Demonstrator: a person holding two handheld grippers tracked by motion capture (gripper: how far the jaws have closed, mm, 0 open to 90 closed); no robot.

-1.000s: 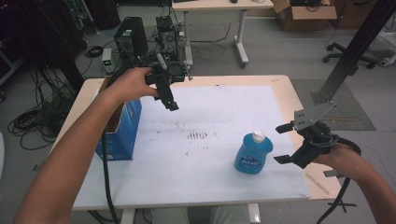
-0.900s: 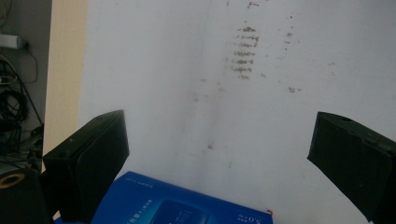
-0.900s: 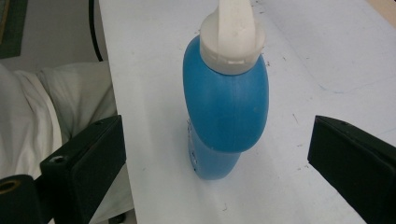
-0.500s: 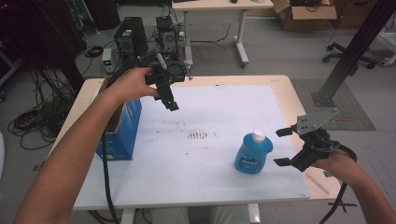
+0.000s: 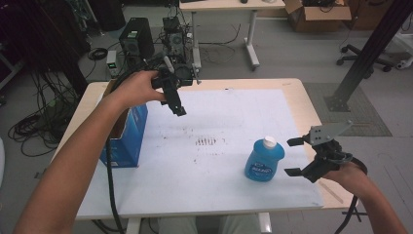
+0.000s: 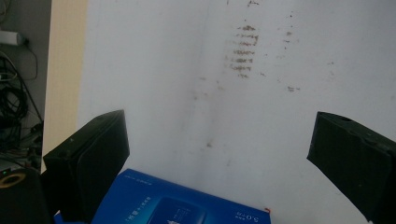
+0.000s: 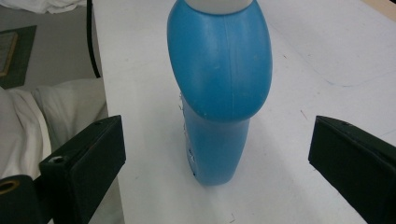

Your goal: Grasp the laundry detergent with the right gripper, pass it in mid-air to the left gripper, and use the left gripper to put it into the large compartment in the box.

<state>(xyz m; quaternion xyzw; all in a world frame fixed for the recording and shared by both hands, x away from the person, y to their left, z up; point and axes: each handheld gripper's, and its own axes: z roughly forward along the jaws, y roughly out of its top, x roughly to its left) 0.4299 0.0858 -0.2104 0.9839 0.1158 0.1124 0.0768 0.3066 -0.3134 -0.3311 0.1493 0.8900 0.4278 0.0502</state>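
A blue bottle (image 5: 264,160) with a white cap (image 5: 269,142) stands upright on the white mat (image 5: 234,112), near the front right. My right gripper (image 5: 288,157) is open just to its right, level with it. In the right gripper view the bottle (image 7: 219,93) stands between the wide-apart jaws of that gripper (image 7: 217,154), touching neither. My left gripper (image 5: 176,108) hangs open above the mat's back left, beside an open blue box (image 5: 124,139). In the left gripper view this gripper (image 6: 219,154) looks down on the box's printed side (image 6: 177,205), with nothing between its jaws.
Brown smudges (image 5: 212,141) mark the mat's middle. Bare wooden table edge (image 5: 304,102) borders the mat on the right. Behind the table stand computer gear (image 5: 134,41) and cables, another table (image 5: 224,5), and a black slanted post (image 5: 370,53) at the right.
My right gripper has sunk a little and drawn slightly toward the front edge beside the bottle, still open. The left gripper and the bottle have stayed put.
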